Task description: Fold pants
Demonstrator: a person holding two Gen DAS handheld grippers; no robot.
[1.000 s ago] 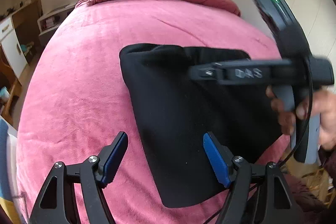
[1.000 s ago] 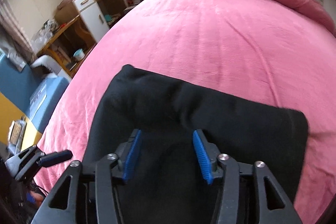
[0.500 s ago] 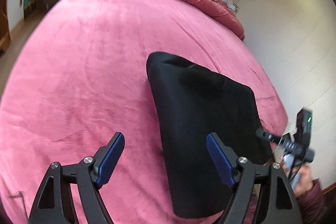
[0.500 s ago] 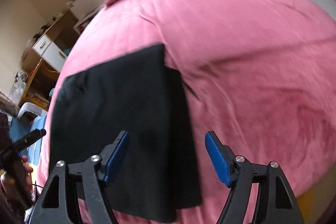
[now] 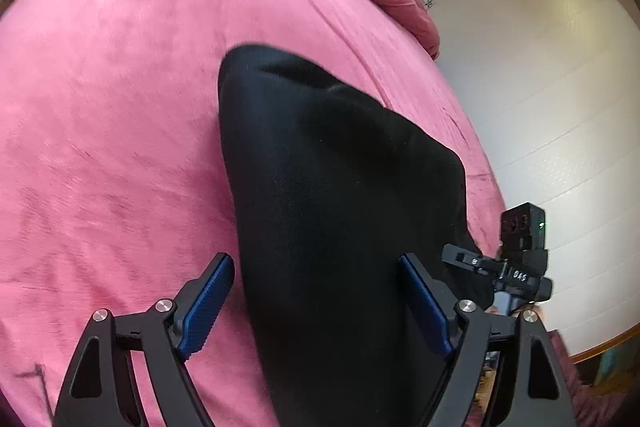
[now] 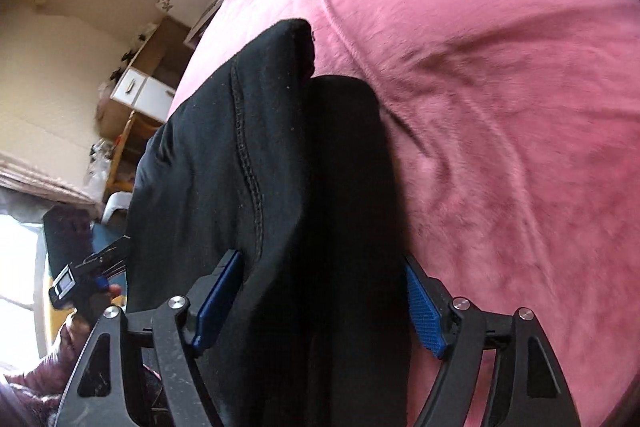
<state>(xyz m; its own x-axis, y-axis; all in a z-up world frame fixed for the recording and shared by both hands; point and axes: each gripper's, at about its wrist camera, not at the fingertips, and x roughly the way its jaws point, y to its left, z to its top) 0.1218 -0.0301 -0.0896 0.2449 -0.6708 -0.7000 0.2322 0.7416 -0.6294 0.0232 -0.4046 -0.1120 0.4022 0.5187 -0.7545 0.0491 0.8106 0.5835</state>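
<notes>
My left gripper [image 5: 316, 301] has its jaws opening, fingers spread wide, with the folded black pants [image 5: 340, 195] lying between and beyond them on the pink bed [image 5: 120, 107]. My right gripper [image 6: 320, 301] is spread too, its fingers straddling the pants' edge without pressing it.

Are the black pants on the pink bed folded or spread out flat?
Folded. The black fabric pants lie as a compact stack on the pink fleece bed cover, with one layer's edge overlapping another.
</notes>
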